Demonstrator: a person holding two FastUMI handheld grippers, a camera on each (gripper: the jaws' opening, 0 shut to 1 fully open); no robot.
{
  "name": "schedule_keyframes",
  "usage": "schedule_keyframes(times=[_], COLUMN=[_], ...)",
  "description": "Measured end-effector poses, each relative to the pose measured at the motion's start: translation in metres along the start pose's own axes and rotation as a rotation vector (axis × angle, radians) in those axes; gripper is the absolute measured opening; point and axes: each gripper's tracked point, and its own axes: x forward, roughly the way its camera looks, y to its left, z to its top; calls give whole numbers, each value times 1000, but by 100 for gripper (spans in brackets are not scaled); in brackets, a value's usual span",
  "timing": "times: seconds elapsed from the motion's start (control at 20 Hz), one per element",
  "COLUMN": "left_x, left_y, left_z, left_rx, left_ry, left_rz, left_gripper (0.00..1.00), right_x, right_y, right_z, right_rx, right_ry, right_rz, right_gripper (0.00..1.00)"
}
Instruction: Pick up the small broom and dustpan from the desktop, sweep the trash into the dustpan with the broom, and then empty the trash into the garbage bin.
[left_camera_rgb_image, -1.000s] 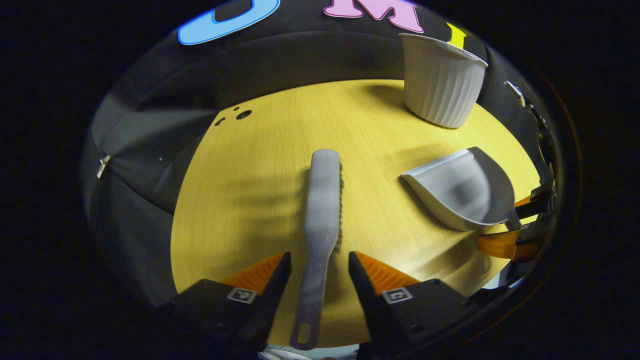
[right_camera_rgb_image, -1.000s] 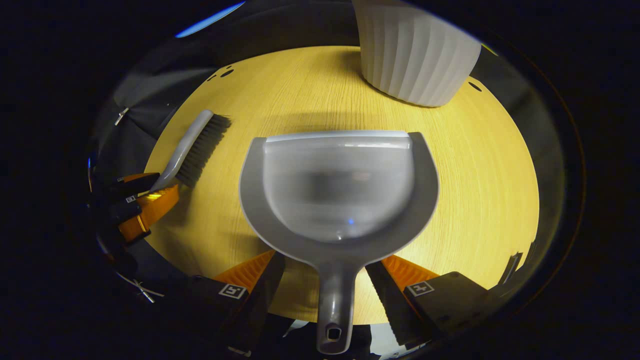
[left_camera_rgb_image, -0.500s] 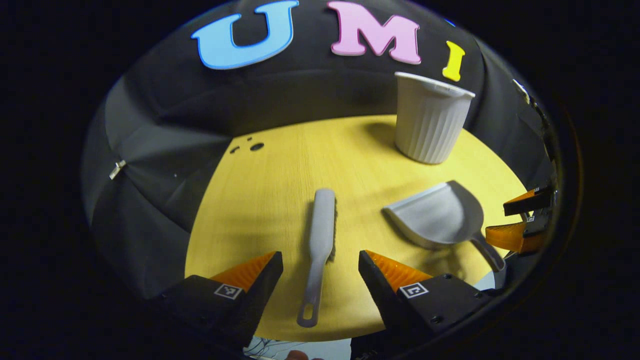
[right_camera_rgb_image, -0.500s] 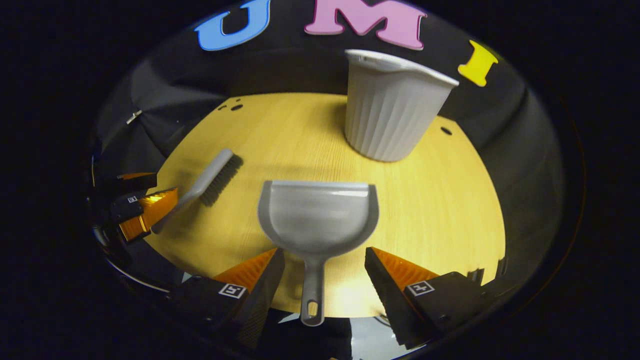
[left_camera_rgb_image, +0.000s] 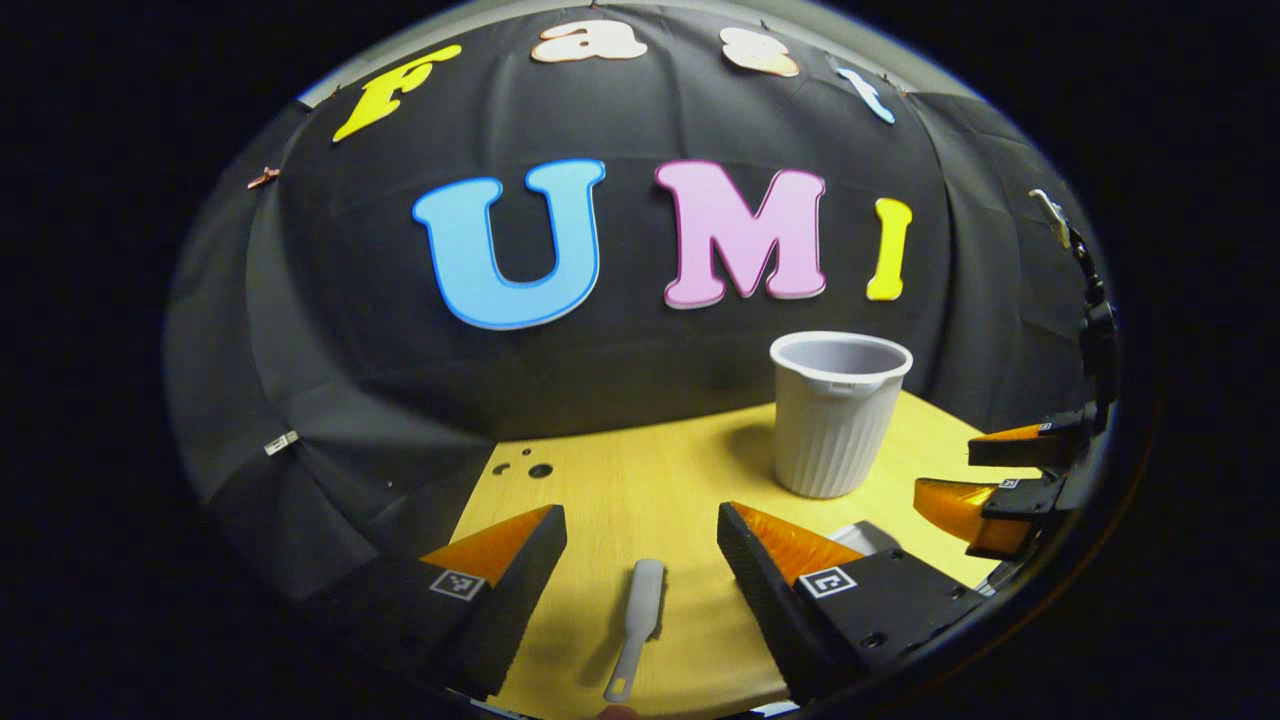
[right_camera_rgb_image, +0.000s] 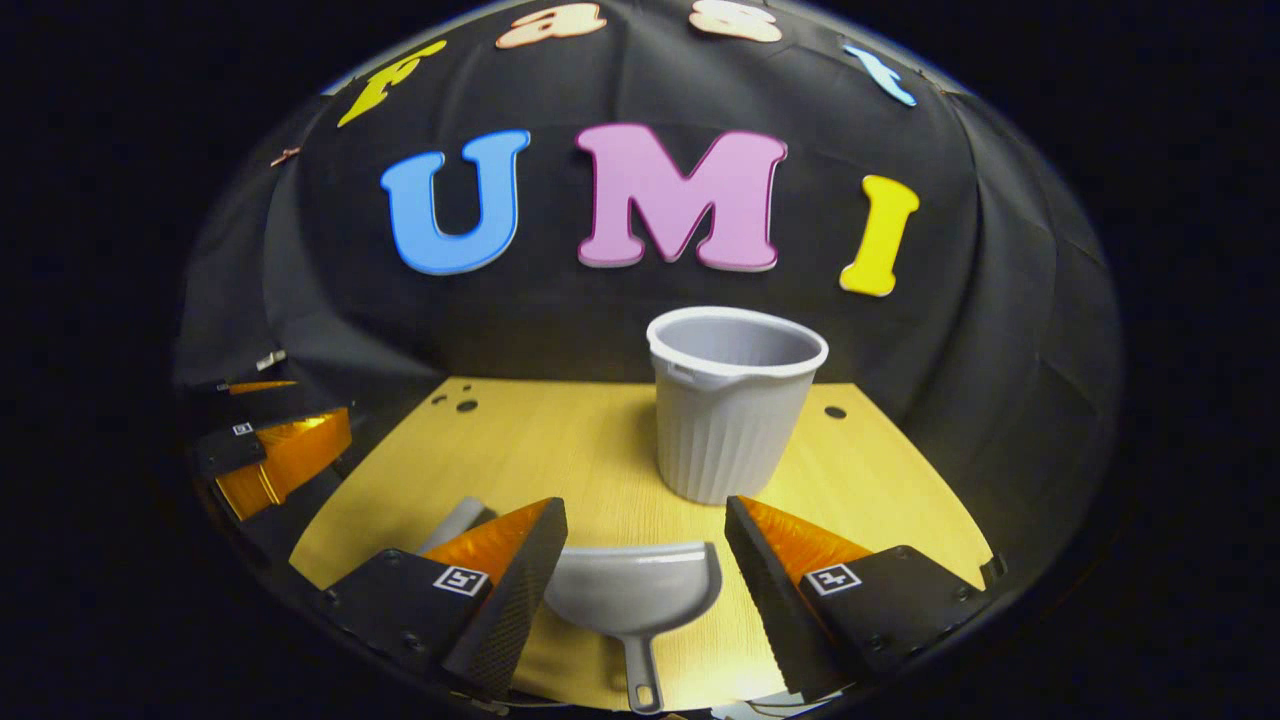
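Note:
A small grey broom (left_camera_rgb_image: 636, 622) lies flat on the yellow wooden table (left_camera_rgb_image: 620, 480), its handle toward me. My left gripper (left_camera_rgb_image: 640, 510) hangs open well above it, holding nothing. The grey dustpan (right_camera_rgb_image: 634, 596) rests on the table with its handle toward me, and my right gripper (right_camera_rgb_image: 647, 502) is open above it, apart from it. A corner of the dustpan (left_camera_rgb_image: 866, 535) peeks past my left gripper's finger. The broom's tip (right_camera_rgb_image: 455, 522) shows beside a right finger. A white ribbed garbage bin (right_camera_rgb_image: 735, 415) stands upright behind the dustpan.
The bin (left_camera_rgb_image: 838, 415) sits at the table's back right. The right gripper (left_camera_rgb_image: 962, 467) shows at the far right of the left gripper view, and the left gripper (right_camera_rgb_image: 285, 420) at the far left of the right gripper view. Small holes (left_camera_rgb_image: 540, 470) mark the tabletop's back corner.
Both grippers have risen and drawn back from the table, staying open. The broom and dustpan stay on the table and look much smaller. Both views now tilt up toward the wall.

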Motion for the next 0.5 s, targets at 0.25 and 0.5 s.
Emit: schedule_keyframes(times=[0.25, 0.5], left_x=[-11, -17], left_y=[-14, -27], left_z=[19, 22], left_rx=[24, 12], left_ry=[-93, -109], left_rz=[-30, -58], left_gripper=[98, 98], right_x=[-14, -17], right_y=[10, 16], right_z=[33, 38], right_rx=[32, 15], right_ry=[-153, -181], right_rz=[29, 54], right_gripper=[98, 98])
